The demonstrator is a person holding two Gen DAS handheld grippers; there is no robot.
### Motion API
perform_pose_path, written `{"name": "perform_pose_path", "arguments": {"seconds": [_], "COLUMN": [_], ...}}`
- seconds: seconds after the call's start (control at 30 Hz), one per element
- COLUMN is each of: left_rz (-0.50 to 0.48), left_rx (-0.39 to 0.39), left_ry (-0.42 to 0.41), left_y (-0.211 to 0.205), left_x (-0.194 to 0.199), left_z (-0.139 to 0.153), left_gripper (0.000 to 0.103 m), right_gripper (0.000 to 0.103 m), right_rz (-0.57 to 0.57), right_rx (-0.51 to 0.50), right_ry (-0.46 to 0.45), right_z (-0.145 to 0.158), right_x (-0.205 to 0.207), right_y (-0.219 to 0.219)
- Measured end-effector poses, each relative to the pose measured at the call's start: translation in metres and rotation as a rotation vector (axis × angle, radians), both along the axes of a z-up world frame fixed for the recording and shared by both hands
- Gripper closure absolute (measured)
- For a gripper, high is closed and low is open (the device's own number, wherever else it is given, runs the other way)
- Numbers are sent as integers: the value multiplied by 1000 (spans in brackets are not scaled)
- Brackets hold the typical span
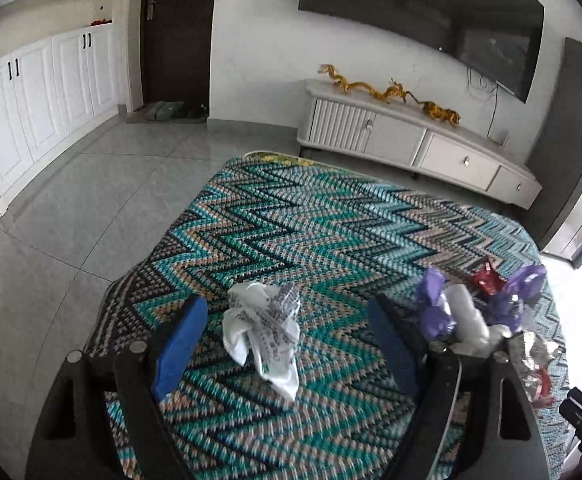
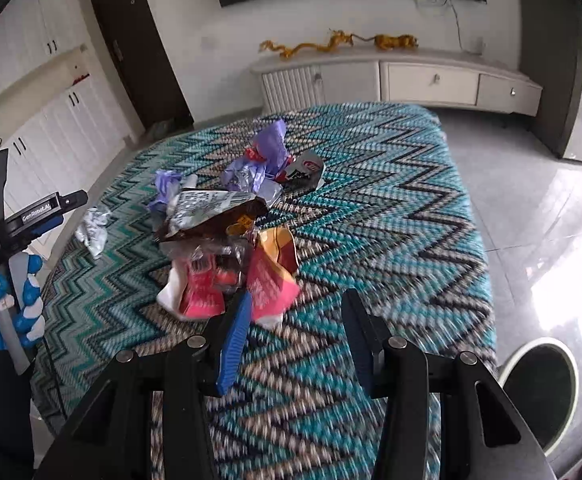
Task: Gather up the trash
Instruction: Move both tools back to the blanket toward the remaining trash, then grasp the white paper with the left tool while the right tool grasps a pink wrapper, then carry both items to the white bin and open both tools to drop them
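A crumpled white printed wrapper (image 1: 265, 332) lies on the zigzag teal tablecloth (image 1: 291, 220). My left gripper (image 1: 287, 308) stands open around it, blue pads well clear of it on both sides. Purple wrappers (image 1: 431, 304) and a red one (image 1: 487, 280) lie to its right. In the right wrist view a pile of trash sits mid-table: a brown and silver snack bag (image 2: 211, 216), pink and orange wrappers (image 2: 271, 280) and purple wrappers (image 2: 271, 144). My right gripper (image 2: 297, 298) is open just in front of the pile, its left finger beside the pink wrapper.
A round bin with a white rim (image 2: 541, 342) stands on the floor at the table's right. A gloved hand (image 2: 9, 312) holds the other gripper at the left table edge. A low white cabinet (image 1: 411, 144) lines the far wall, with cupboards (image 1: 31, 100) at left.
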State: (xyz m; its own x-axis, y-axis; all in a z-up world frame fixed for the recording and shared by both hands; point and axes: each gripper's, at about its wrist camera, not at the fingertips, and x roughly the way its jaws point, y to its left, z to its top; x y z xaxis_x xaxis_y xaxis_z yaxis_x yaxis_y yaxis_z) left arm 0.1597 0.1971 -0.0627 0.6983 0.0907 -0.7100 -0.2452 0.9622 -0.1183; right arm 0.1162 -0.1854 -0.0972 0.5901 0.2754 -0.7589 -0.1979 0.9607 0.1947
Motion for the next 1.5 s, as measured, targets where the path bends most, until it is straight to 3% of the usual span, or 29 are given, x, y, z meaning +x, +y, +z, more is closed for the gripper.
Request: {"name": "perform_pose_path", "arguments": {"seconds": [0.2,0.4,0.47,0.5,0.57,0.67,0.83,1.1,1.5], "left_rz": [11,17,15,4,-9,-13,-40,-147,-406], "left_rx": [-9,-46,-49,-56,-64,-76,-130,-149,-154], "left_ry": [43,126,121,111,108,101,49,-56,-190], "left_y": [4,13,14,13,12,11,10,-13,-95], "left_x": [24,32,31,30,29,23,4,-42,-102], "left_z": [-23,-57,-57,-55,-55,-54,-37,9,82], "left_gripper": [21,23,33,37,58,64,68,70,70], "right_gripper": [57,57,58,63,66,68,69,69,69], "right_rz": [4,47,46,46,45,48,28,-1,-28], "right_rx": [33,56,71,76,94,109,131,169,204], "right_ry": [30,70,65,63,54,31,-14,-110,-253], "right_z": [-13,-36,-38,-39,-37,-33,-19,17,55], "right_x": [34,40,39,37,32,19,-12,-62,-142], "right_y": [14,27,26,25,20,17,-1,-27,-59]}}
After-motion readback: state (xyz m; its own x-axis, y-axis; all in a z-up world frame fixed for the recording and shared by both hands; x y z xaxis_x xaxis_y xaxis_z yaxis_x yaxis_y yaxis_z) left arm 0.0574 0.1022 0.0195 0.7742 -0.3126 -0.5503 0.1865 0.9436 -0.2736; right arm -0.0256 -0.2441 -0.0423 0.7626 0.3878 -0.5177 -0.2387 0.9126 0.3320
